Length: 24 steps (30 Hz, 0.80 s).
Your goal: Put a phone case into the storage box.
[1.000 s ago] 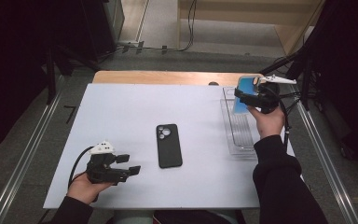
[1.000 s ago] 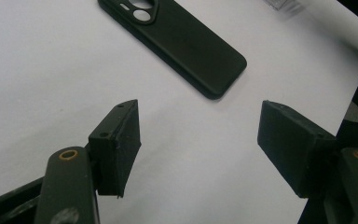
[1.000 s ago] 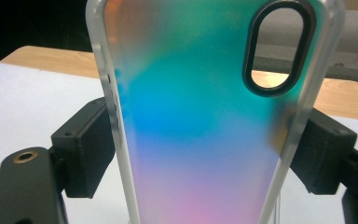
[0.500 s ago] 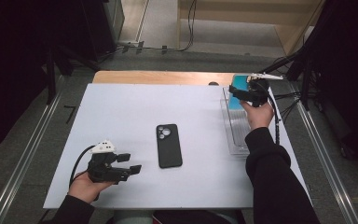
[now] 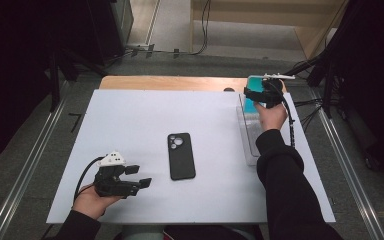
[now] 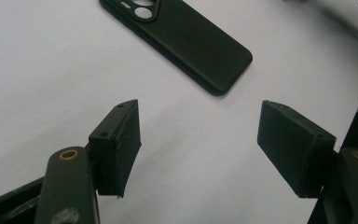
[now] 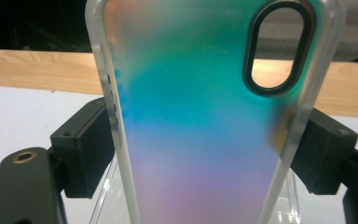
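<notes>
**Iridescent phone case gripped at the far right corner, black one left lying mid-table**

The translucent phone case with the teal-to-purple shimmer and frosted rim point(image 7: 200, 121) is held upright in the right gripper point(image 7: 200, 140), with both black pads pressed against its long edges, so a firm clench on the case is seen there. In the high view the right gripper point(image 5: 263, 94) is found near the far right corner of the white table point(image 5: 130, 120), just above the far end of a clear plastic tray point(image 5: 246, 131) that runs along the right edge. The oval camera cutout of the case is turned up and away from the gripper. The wooden strip point(image 7: 32, 70) at the table's far edge can be seen behind it.

The left gripper point(image 5: 141, 176) is rested low near the front left corner, carried by the left hand point(image 5: 96, 199). Its jaws are spread apart with nothing between them, only bare table being seen in the gap in the left gripper view point(image 6: 198, 140).

A flat black phone case with a rounded camera cutout point(image 5: 181, 155) is laid flat around the middle of the table, a bit toward the front edge, well apart from both grippers.
</notes>
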{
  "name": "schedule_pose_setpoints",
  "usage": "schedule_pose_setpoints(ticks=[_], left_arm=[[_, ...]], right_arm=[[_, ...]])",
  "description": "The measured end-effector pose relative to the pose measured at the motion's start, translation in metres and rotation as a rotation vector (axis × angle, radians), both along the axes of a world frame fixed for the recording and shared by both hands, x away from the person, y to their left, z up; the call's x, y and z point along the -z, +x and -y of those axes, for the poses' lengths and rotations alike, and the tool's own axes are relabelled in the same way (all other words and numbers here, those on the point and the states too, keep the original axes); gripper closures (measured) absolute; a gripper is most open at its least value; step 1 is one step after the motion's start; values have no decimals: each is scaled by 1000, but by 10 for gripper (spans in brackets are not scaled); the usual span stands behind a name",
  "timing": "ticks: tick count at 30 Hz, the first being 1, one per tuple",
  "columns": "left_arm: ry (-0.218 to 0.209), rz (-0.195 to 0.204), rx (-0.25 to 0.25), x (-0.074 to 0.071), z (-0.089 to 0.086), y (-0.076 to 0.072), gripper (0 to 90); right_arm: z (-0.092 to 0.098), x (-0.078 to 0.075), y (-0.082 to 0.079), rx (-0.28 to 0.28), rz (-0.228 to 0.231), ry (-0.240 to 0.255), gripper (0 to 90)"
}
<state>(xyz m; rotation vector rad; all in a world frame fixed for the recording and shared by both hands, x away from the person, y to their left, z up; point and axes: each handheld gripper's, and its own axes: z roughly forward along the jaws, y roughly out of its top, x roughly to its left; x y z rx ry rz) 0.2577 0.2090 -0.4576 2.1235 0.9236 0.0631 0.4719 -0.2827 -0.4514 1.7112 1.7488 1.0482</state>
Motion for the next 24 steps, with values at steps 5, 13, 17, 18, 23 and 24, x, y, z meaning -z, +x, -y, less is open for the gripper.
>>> schedule_pose_setpoints(ticks=[5, 13, 17, 18, 23, 24], left_arm=[[-5, 0, -10, 0, 0, 1, 305], [-5, -4, -7, 0, 1, 1, 305], [-19, -5, -26, -1, -1, 2, 305], [-14, -4, -33, 0, -1, 2, 305], [-11, 1, -41, 0, 0, 1, 305], [-10, 0, -42, -1, 0, 1, 305]], right_arm=[[-1, 5, 4, 15, 7, -1, 154], [-5, 10, 8, 11, -1, 4, 154], [-1, 7, 9, 34, 9, 49, 154], [-1, 6, 8, 38, 14, 51, 154], [-7, 12, 9, 14, 10, -58, 151], [-7, 11, 9, 10, 9, -45, 151]])
